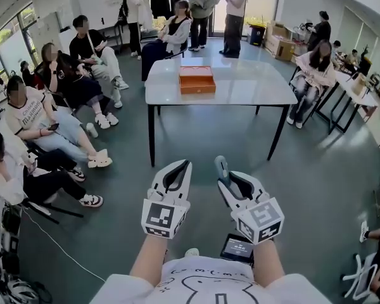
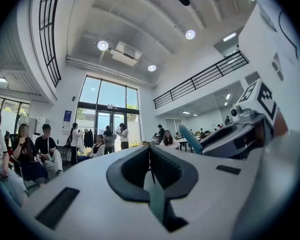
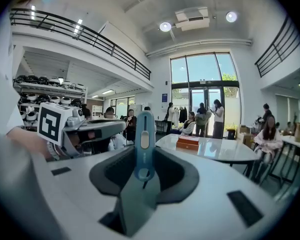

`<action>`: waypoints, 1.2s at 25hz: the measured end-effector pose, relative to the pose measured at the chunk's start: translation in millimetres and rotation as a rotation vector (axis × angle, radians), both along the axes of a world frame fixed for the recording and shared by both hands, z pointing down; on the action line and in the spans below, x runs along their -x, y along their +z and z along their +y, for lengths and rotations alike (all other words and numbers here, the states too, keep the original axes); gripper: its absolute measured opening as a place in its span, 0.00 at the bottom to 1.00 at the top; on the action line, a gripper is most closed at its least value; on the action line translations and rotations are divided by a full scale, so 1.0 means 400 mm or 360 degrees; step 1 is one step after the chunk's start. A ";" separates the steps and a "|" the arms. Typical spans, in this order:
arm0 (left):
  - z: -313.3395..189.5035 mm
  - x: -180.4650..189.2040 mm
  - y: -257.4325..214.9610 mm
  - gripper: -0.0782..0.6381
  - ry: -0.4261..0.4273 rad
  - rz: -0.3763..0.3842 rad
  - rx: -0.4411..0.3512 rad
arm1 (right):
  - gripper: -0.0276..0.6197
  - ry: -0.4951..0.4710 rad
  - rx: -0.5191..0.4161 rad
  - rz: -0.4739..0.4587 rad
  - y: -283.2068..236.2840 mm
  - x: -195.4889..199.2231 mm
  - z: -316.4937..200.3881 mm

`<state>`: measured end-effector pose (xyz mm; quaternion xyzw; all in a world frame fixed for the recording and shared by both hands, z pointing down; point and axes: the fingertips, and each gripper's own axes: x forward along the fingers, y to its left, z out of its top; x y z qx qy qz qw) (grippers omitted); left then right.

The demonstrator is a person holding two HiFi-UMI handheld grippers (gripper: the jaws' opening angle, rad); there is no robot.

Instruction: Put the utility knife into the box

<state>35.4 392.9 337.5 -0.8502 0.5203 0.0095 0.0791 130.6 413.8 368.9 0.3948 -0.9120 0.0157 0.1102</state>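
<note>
The right tongs [image 1: 235, 177] pinch the blue utility knife [image 3: 144, 134] by one end, and the rest of it sticks out ahead, low in the middle of the head view. The left tongs [image 1: 176, 173] are pressed together on nothing. The knife looks light, stiff and smooth-sided, so a grip across its flat sides should hold. The orange box [image 1: 197, 80] waits on the tabletop [image 1: 253, 87], top centre, well apart.

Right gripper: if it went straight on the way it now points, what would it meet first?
Ahead of the right gripper and its utility knife is free space, then probably the near edge of the white table, before the orange box; depth is unclear.
</note>
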 end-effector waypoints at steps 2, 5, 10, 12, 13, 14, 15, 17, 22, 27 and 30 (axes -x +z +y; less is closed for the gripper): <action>-0.025 0.011 0.003 0.13 0.0009 -0.0008 0.0002 | 0.24 0.0001 -0.0005 0.0010 0.001 0.010 -0.024; -0.053 0.024 0.010 0.13 0.0008 -0.0010 0.0007 | 0.24 0.0005 0.0005 0.0013 0.011 0.015 -0.049; -0.095 0.041 0.021 0.13 -0.0008 0.0010 0.0028 | 0.24 0.0003 0.0021 0.0015 0.021 0.025 -0.093; -0.114 0.044 0.024 0.13 -0.0013 0.0014 0.0033 | 0.24 -0.0001 0.0022 0.0011 0.022 0.028 -0.112; -0.123 0.044 0.025 0.13 -0.0015 0.0013 0.0031 | 0.24 -0.0002 0.0021 0.0007 0.021 0.028 -0.123; -0.133 0.045 0.025 0.13 -0.0017 0.0013 0.0030 | 0.24 -0.0003 0.0021 0.0002 0.021 0.029 -0.134; -0.143 0.046 0.027 0.13 -0.0020 0.0014 0.0032 | 0.24 -0.0004 0.0022 -0.0004 0.020 0.029 -0.146; -0.167 0.050 0.033 0.13 -0.0029 0.0018 0.0039 | 0.24 -0.0006 0.0021 -0.0017 0.022 0.031 -0.173; -0.237 0.049 0.037 0.13 -0.0029 -0.0002 0.0034 | 0.24 -0.0014 0.0017 -0.0044 0.026 0.036 -0.250; -0.334 0.049 0.036 0.13 -0.0028 -0.0010 0.0031 | 0.24 -0.0022 0.0020 -0.0065 0.026 0.042 -0.352; -0.394 0.049 0.039 0.13 -0.0020 -0.0019 0.0035 | 0.24 -0.0029 0.0019 -0.0074 0.027 0.049 -0.417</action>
